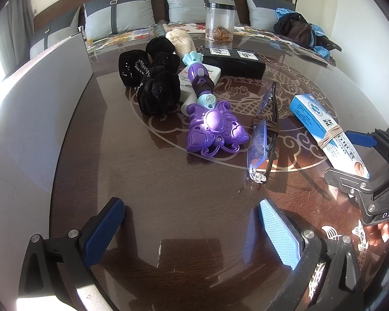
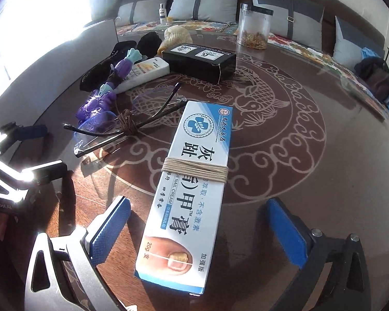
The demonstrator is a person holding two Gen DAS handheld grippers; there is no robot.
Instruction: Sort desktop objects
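Note:
A white and blue nail cream box (image 2: 192, 181), bound with beige string, lies flat on the dark round table (image 2: 324, 181). My right gripper (image 2: 197, 220) stands open around its near end, pads apart from the box sides. In the left wrist view the same box (image 1: 324, 127) is at the right. My left gripper (image 1: 192, 212) is open over bare table with nothing between its fingers. Beyond it lie folded glasses (image 1: 262, 134) tied with brown cord, a purple toy wand (image 1: 212, 124), black scrunchies (image 1: 153, 83), a white tube (image 2: 142, 75) and a black box (image 1: 233, 59).
A clear jar (image 1: 220, 22) with a black lid stands at the table's far edge, beside a beige knitted item (image 1: 180, 40). A grey panel (image 1: 39, 103) borders the table's left side. A sofa with grey cushions (image 1: 194, 2) lies behind.

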